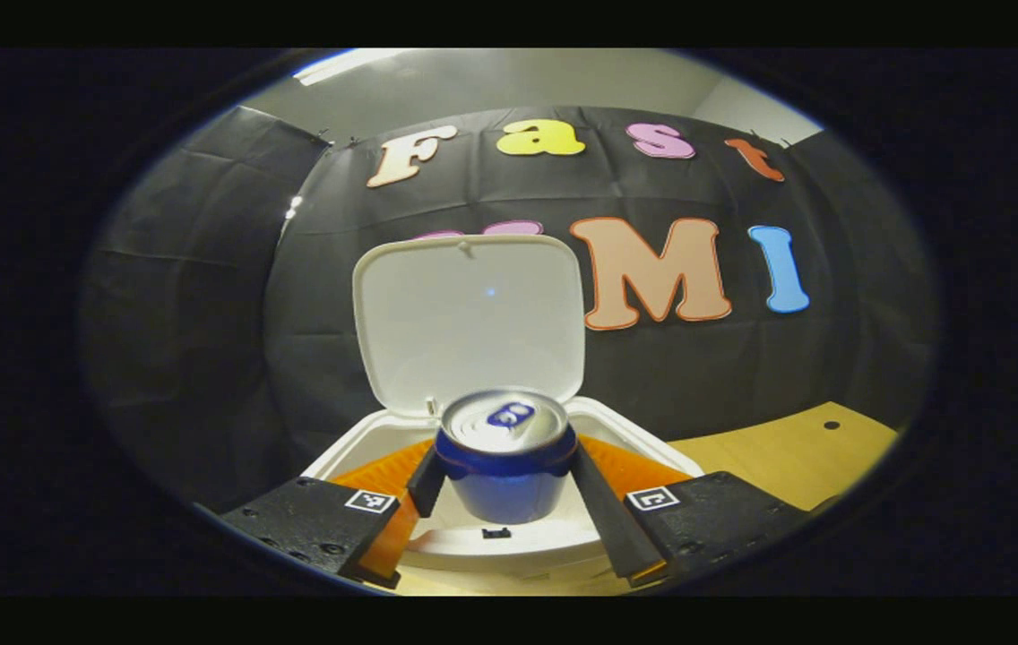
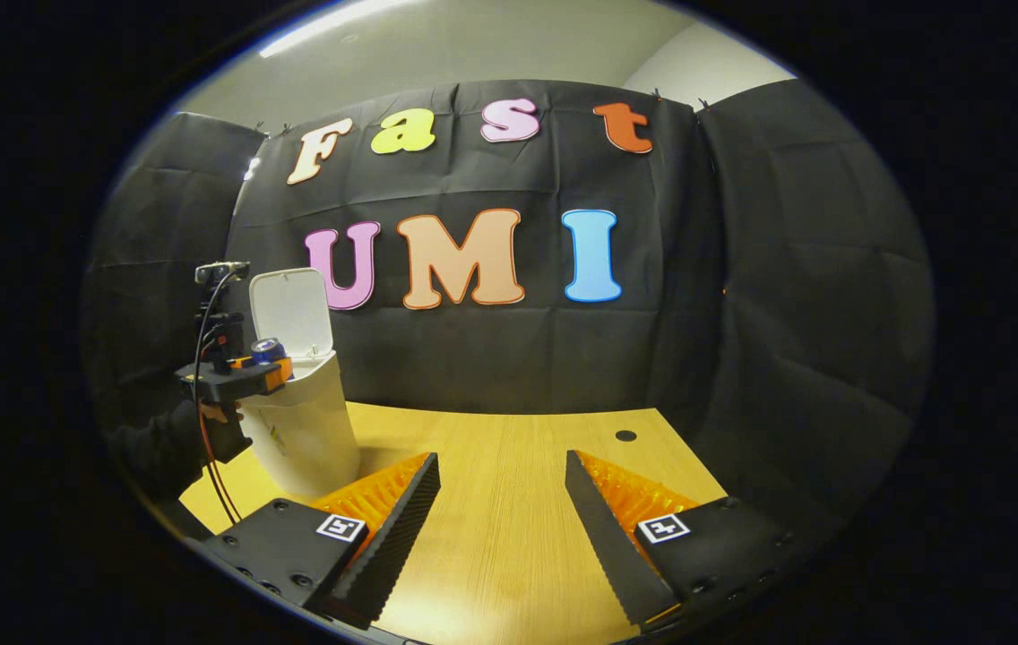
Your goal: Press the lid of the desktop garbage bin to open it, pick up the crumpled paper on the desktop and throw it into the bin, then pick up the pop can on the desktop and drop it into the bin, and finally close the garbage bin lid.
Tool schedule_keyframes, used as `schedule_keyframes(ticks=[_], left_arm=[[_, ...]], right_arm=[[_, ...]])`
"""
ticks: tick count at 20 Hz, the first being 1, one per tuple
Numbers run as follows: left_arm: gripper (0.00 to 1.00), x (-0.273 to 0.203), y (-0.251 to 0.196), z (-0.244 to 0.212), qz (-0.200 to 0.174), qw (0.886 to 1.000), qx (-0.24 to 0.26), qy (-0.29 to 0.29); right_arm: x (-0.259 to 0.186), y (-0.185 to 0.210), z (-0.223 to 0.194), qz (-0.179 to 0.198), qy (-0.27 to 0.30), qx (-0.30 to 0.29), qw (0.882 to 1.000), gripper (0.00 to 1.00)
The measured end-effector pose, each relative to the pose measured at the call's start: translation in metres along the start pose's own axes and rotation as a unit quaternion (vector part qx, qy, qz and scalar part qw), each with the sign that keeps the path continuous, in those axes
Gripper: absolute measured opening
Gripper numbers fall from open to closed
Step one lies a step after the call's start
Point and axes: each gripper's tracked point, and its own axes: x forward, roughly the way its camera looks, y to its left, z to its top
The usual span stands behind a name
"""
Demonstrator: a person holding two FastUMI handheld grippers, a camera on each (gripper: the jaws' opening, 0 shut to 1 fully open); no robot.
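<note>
Left claw [image 1: 504, 484] grips upright pop can [image 1: 505, 452] over open bin [image 1: 652, 439], right claw [image 2: 502, 502] released; off-centre release risks can striking rim.

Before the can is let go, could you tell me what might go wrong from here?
1. The left gripper holds the pop can upright above the open bin; released off-centre, it might clip the rim.
2. The raised lid stands close behind the can, so a nudge could tip it shut.
</note>
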Motion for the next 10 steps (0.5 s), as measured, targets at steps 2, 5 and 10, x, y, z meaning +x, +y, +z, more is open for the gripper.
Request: schedule_keyframes(ticks=[2,5,10], left_arm=[[0.89,-0.004,-0.004,0.027,-0.004,1.000,0.007,-0.026],[0.93,0.000,-0.005,0.093,-0.019,0.997,-0.003,-0.077],[0.93,0.041,0.033,0.195,0.011,0.991,-0.035,-0.126]], right_arm=[[-0.001,0.002,0.004,0.000,-0.004,-0.006,1.000,0.95],[-0.003,0.007,0.008,0.004,-0.011,-0.004,1.000,0.94],[-0.011,0.003,0.007,-0.006,-0.018,0.004,1.000,0.95]])
